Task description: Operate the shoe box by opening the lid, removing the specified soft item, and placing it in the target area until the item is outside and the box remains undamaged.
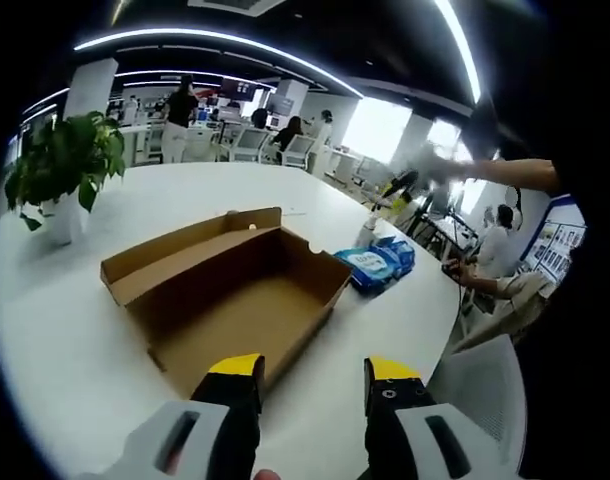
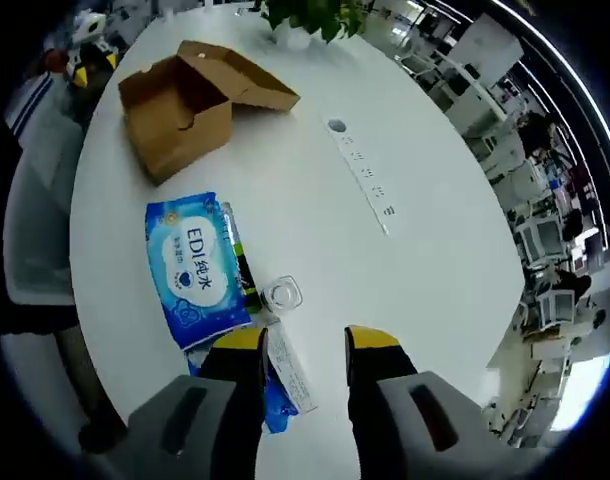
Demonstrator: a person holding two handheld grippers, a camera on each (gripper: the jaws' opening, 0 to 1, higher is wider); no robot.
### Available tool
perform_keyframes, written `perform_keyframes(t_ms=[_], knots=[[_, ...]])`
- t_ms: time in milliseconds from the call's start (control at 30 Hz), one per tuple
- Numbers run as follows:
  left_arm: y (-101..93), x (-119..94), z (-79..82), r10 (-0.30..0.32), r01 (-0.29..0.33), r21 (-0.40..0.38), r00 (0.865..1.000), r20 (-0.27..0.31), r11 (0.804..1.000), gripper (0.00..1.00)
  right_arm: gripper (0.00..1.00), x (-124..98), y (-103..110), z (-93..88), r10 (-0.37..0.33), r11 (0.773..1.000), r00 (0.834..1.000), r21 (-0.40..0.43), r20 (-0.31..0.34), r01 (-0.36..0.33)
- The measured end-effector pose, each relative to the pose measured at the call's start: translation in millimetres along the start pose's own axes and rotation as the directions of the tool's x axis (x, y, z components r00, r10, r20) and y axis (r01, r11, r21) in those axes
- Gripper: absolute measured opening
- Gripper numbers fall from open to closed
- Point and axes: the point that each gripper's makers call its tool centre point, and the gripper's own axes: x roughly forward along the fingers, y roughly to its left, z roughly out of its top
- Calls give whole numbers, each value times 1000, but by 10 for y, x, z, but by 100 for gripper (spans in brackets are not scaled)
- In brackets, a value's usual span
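we are holding the left gripper (image 1: 313,378) above the near edge of the box (image 1: 230,295), released, its jaws apart with nothing between them. the box is lying open on the white bench (image 1: 55,330), lid (image 1: 190,245) folded back on the far side, and its inside is looking bare. the wipes pack (image 1: 370,267), the soft item, is lying outside the box, just beside its right end.

in the right gripper view, we are hovering the right gripper (image 2: 305,350) over the bench, also released and carrying nothing. the wipes pack (image 2: 195,270) is lying flat just beyond its left jaw, with a small clear cap (image 2: 282,293) and a narrow white strip (image 2: 290,372) close by. the box (image 2: 180,105) is standing well apart from the pack here.

we are judging that the removal step is done or nearly so; the target area is not marked, so we cannot tell whether the pack is sitting in it.

if we are regrasping the pack, we are closing across its short width, gently, since the glossy blue film is slippery and the contents are yielding under pressure. we are keeping both grippers off the box walls: plain brown corrugated card, thin, sharp-creased, and likely to dent or tear at the flaps.
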Motion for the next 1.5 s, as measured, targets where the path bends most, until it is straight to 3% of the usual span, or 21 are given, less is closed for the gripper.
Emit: perform_keyframes(t_ms=[167, 300, 400, 500, 600, 733, 967, 1100, 1233, 1333, 1500], knots=[[-39, 7, 60, -7, 7, 5, 1000, 13, 1000, 41, 27, -125, -86, -177, -23, 996, 999, 89, 29, 20], [-68, 15, 106, -10, 10, 1, 1000, 28, 1000, 41, 27, -192, -143, -200, -47, 981, 994, 190, 94, 28], [-85, -6, 179, -7, 10, -41, 997, 76, 999, 41, 28, -254, -92, -135, -55, 954, 982, 300, 179, -2], [-51, -32, 200, 18, -8, -89, 993, 120, 996, 41, 30, -321, 0, -125, -76, 910, 961, 412, 265, -42], [6, -66, 190, 45, -23, -139, 987, 155, 990, 41, 33, -367, 84, -172, -99, 877, 946, 476, 307, -62], [144, -146, 254, 116, -60, -233, 965, 233, 971, 41, 34, -404, 229, -252, -131, 842, 928, 533, 350, -82], [325, -220, 192, 201, -133, -271, 949, 242, 953, 41, 35, -401, 546, -429, -148, 802, 918, 588, 367, -106], [493, -295, 162, 282, -205, -301, 929, 241, 931, 41, 35, -428, 701, -491, -166, 778, 909, 616, 383, -118], [625, -344, 169, 328, -219, -368, 906, 268, 904, 43, 35, -430, 841, -539, -180, 761, 901, 636, 394, -125], [742, -367, 115, 379, -265, -387, 890, 256, 883, 43, 34, -432, 946, -560, -205, 728, 885, 669, 419, -148], [834, -382, 29, 425, -312, -404, 877, 226, 860, 43, 34, -442, 1079, -678, -211, 711, 884, 686, 418, -154]])
